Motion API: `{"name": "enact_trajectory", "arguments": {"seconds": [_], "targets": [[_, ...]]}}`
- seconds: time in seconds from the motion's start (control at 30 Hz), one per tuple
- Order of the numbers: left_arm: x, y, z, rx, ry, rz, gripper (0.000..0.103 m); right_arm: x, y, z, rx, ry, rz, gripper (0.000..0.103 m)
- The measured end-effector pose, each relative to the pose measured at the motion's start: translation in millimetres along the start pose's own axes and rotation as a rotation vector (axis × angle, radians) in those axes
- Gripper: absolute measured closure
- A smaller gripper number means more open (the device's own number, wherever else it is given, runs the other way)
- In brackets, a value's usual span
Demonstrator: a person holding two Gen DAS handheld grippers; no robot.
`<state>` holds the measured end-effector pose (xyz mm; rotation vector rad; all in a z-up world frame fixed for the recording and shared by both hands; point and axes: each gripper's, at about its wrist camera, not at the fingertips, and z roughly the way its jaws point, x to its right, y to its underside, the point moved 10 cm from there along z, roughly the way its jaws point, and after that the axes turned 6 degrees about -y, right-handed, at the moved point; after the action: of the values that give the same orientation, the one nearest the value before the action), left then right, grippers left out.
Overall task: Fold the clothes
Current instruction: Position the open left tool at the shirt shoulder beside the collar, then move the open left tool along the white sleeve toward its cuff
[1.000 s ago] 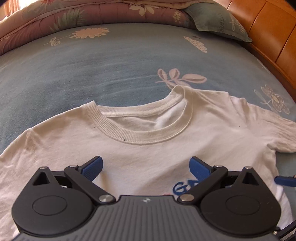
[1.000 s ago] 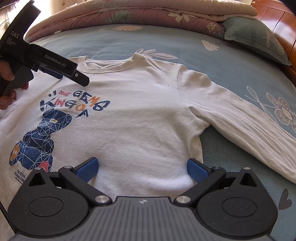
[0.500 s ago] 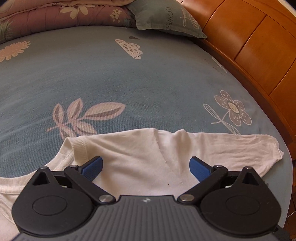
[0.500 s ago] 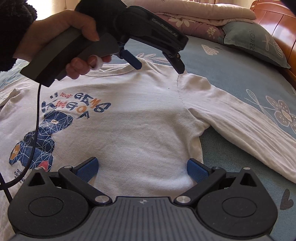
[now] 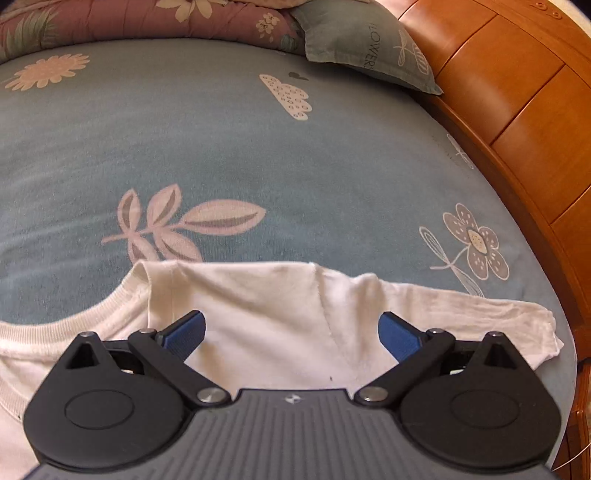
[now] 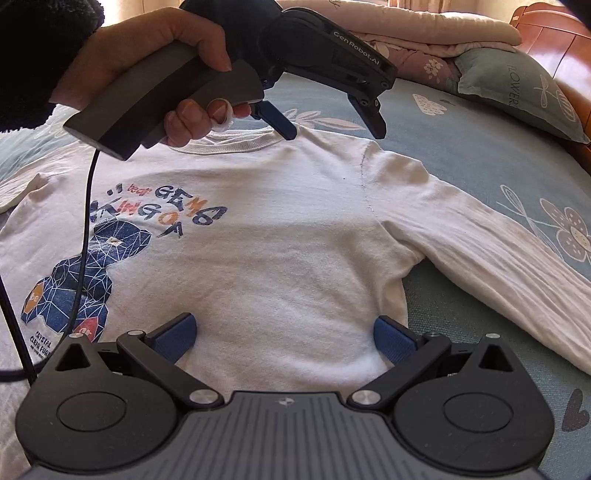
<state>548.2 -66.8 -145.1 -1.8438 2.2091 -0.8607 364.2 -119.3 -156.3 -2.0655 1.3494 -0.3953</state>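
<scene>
A white long-sleeved shirt [image 6: 280, 236] with a blue and orange print lies flat, front up, on the bed. In the right wrist view my left gripper [image 6: 334, 131] hangs open just above the shirt's right shoulder, next to the collar [image 6: 225, 147], held by a hand. The left wrist view shows that shoulder seam [image 5: 325, 310] between its open fingers [image 5: 291, 334], nothing gripped. My right gripper [image 6: 284, 338] is open over the shirt's lower right side, near the armpit; the long sleeve [image 6: 491, 258] stretches off to the right.
The blue bedsheet [image 5: 229, 147] has leaf and flower prints. A grey-green pillow [image 5: 365, 44] and a folded quilt [image 6: 424, 33] lie at the far end. A wooden bed frame [image 5: 517, 122] runs along the right. A black cable [image 6: 83, 258] hangs from the left gripper.
My left gripper has swung right from the collar to the shirt's right shoulder. The right gripper has stayed put. Both remain open.
</scene>
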Motion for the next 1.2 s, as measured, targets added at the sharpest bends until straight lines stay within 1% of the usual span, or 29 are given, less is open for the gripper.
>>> {"name": "enact_trajectory", "arguments": {"seconds": [0.07,0.1,0.33,0.5,0.63,0.7,0.8,0.9,1.0,1.07,1.13,1.2], "targets": [[-1,8,0,0.003,-0.036,0.031,0.004,0,0,0,0.0,-0.002,-0.003,0.0],[0,9,-3,0.006,-0.038,0.037,0.004,0,0,0,0.001,-0.002,-0.004,0.0],[-2,9,-35,0.054,-0.021,-0.032,0.004,-1,0,0,0.008,0.0,-0.011,0.0],[-2,26,-63,0.07,0.012,-0.043,0.004,0,-3,1,-0.034,0.0,0.001,0.0],[-24,44,-89,0.075,-0.005,-0.107,0.004,1,-5,0,-0.099,0.005,0.015,0.0],[-41,53,-105,0.086,-0.025,-0.141,0.004,0,-9,-2,-0.111,0.011,0.031,0.0],[-82,66,-133,0.102,-0.096,-0.199,0.004,-3,-16,-4,-0.106,0.022,0.056,0.0],[-129,79,-163,0.118,-0.189,-0.266,0.004,-6,-24,-4,-0.104,0.033,0.08,0.0],[-185,98,-196,0.125,-0.303,-0.365,0.004,-17,-35,4,-0.12,0.046,0.081,0.0],[-224,116,-215,0.114,-0.406,-0.436,0.004,-28,-44,10,-0.129,0.045,0.067,0.0],[-259,136,-232,0.114,-0.491,-0.509,0.004,-41,-53,16,-0.134,0.025,0.047,0.0],[-290,157,-246,0.122,-0.55,-0.585,0.004,-57,-61,21,-0.134,0.003,0.013,0.0]]}}
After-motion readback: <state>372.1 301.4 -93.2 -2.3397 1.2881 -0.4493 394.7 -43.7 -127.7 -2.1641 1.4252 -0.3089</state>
